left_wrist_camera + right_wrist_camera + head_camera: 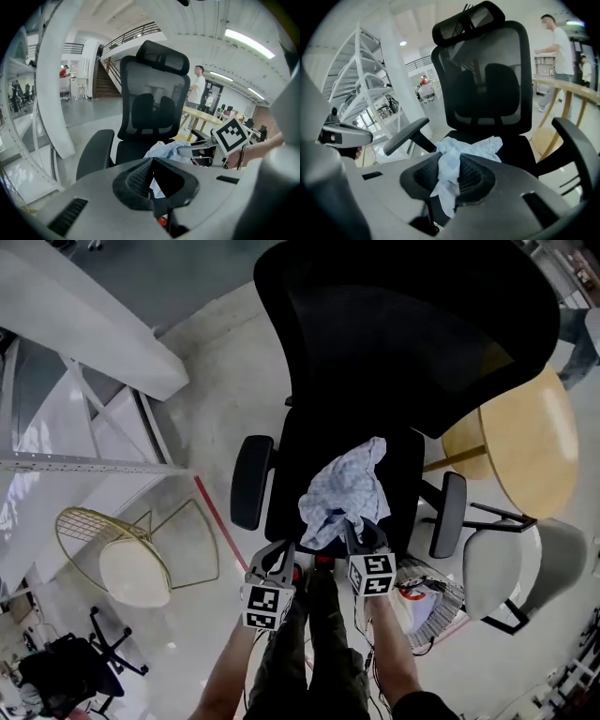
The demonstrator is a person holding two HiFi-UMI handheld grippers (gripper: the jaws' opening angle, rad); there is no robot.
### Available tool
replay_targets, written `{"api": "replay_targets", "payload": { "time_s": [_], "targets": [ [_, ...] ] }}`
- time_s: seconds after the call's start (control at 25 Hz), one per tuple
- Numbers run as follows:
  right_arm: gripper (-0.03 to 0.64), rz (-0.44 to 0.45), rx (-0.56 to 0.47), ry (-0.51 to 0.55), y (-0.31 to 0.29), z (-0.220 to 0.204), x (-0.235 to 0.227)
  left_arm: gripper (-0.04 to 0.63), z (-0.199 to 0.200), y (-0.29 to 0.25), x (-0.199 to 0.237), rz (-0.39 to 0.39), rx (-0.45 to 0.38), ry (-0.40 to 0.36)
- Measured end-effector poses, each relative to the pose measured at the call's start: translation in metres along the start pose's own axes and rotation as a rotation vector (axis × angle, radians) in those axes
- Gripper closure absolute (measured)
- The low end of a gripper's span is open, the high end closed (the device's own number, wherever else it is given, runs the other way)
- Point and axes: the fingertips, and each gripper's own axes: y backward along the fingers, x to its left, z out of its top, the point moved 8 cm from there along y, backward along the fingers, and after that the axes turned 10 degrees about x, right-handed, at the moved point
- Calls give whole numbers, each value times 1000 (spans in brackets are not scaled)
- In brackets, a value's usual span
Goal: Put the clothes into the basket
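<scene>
Nearest the head camera, at bottom centre, I have the left hand-held gripper (283, 551) and the right hand-held gripper (354, 532) side by side. Both point up the frame at the black chair (375, 343).

The right one is clamped on the cloth (345, 488). In its own view the pads pinch a twisted fold, and a tail of fabric hangs down between them.

The cloth is pale blue-white and crumpled, over the front of the seat (300, 442) at frame centre. Its long axis runs from the pinched end at the bottom, up and to the right, to a loose point near the backrest. I cannot tell how much of it rests on the seat.

The left one's jaws look drawn together. A scrap of pale fabric shows low in the gap, and I cannot tell whether it is pinched. Its tips sit just beside the cloth's lower left edge.

At the left of the frame a gold wire frame (94, 510) stands on the floor, well apart from the cloth. A round wooden table (539, 442) fills the right edge.
</scene>
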Motion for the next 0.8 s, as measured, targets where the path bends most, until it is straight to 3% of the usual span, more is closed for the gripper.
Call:
{"api": "replay_targets", "payload": {
  "time_s": [0.8],
  "targets": [
    [523,-167,-376,21,219,132,81,589,121,162,-6,-34,-279,-225]
  ]
}}
